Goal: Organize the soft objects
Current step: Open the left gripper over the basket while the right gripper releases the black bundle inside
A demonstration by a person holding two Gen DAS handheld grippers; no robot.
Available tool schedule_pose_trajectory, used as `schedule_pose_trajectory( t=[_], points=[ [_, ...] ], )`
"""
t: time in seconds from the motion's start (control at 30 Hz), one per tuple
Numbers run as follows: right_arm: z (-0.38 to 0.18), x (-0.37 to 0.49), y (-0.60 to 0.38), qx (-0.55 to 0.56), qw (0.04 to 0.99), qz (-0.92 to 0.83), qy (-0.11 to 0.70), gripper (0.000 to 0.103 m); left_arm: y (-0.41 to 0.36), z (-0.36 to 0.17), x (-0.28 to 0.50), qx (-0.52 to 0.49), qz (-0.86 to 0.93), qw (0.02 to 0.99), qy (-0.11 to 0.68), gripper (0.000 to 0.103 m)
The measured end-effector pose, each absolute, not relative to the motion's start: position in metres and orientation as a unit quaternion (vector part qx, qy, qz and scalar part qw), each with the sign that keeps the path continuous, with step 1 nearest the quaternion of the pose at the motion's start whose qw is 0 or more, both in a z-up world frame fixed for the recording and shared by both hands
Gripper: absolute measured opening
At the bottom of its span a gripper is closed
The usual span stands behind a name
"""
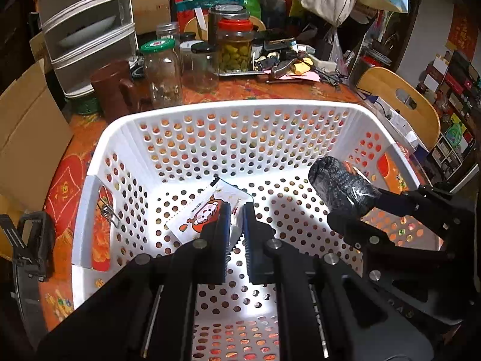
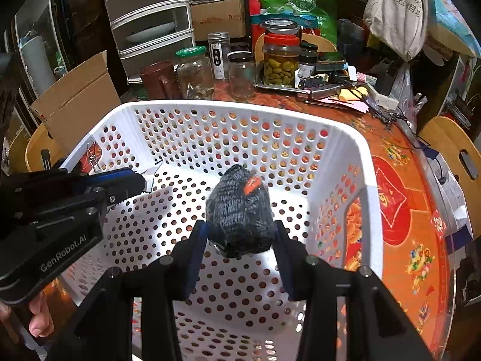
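Observation:
A white perforated basket [image 1: 90, 162] [image 2: 345, 132] stands on the orange table. My left gripper [image 1: 236, 210] is inside it, shut on a white packet with a red cartoon print [image 1: 207, 207], held over the basket floor. My right gripper [image 2: 240, 234] is shut on a dark knitted bundle wrapped in clear film [image 2: 239, 207], held above the basket's middle. In the left wrist view the bundle [image 1: 339, 183] hangs at the right, with the right gripper [image 1: 354, 210] behind it. In the right wrist view the left gripper [image 2: 141, 183] enters from the left.
Glass jars [image 1: 163, 69] [image 2: 281, 57], a brown mug [image 1: 111, 87], a drawer unit [image 1: 87, 24] and clutter crowd the table behind the basket. A cardboard box [image 1: 27, 138] stands at the left. A wooden chair [image 1: 402, 102] is at the right. A metal clip [image 1: 108, 210] hangs on the basket's left wall.

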State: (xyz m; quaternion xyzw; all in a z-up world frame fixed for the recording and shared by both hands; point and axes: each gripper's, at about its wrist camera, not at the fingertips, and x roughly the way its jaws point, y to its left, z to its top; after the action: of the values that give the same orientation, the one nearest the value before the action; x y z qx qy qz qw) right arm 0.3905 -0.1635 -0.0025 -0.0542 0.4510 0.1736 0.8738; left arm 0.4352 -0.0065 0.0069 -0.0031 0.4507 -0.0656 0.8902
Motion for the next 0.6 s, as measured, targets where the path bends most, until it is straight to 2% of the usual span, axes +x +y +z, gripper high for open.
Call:
schedule_pose_trajectory(
  t=[0.23, 0.3, 0.4, 0.43, 0.47, 0.5, 0.53, 0.57, 0.6],
  points=[
    [-0.004, 0.392, -0.164, -0.047, 0.872, 0.177, 0.454, 0.044, -0.004, -0.001, 0.438, -0.013, -0.065, 0.884, 0.463, 0.009],
    [-0.003, 0.391, -0.164, -0.046, 0.874, 0.175, 0.451, 0.044, -0.002, -0.001, 0.437, -0.019, -0.068, 0.884, 0.462, 0.015],
    [0.0, 0.386, -0.164, -0.053, 0.879, 0.171, 0.441, 0.047, 0.002, 0.004, 0.431, -0.031, -0.073, 0.888, 0.454, 0.039],
    [0.003, 0.384, -0.164, -0.051, 0.881, 0.174, 0.436, 0.054, 0.002, 0.008, 0.428, -0.032, -0.077, 0.891, 0.446, 0.051],
    [0.007, 0.38, -0.166, -0.047, 0.885, 0.176, 0.428, 0.056, 0.003, 0.012, 0.425, -0.029, -0.073, 0.896, 0.437, 0.054],
    [0.011, 0.377, -0.167, -0.046, 0.888, 0.176, 0.422, 0.063, 0.004, 0.017, 0.421, -0.026, -0.071, 0.901, 0.427, 0.056],
    [0.016, 0.373, -0.169, -0.044, 0.892, 0.179, 0.414, 0.072, 0.007, 0.023, 0.416, -0.026, -0.07, 0.906, 0.418, 0.06],
    [0.019, 0.369, -0.17, -0.041, 0.893, 0.183, 0.409, 0.079, 0.009, 0.028, 0.411, -0.028, -0.069, 0.91, 0.407, 0.069],
    [0.024, 0.365, -0.172, -0.038, 0.894, 0.189, 0.404, 0.093, 0.011, 0.034, 0.406, -0.029, -0.069, 0.915, 0.396, 0.074]
  ],
)
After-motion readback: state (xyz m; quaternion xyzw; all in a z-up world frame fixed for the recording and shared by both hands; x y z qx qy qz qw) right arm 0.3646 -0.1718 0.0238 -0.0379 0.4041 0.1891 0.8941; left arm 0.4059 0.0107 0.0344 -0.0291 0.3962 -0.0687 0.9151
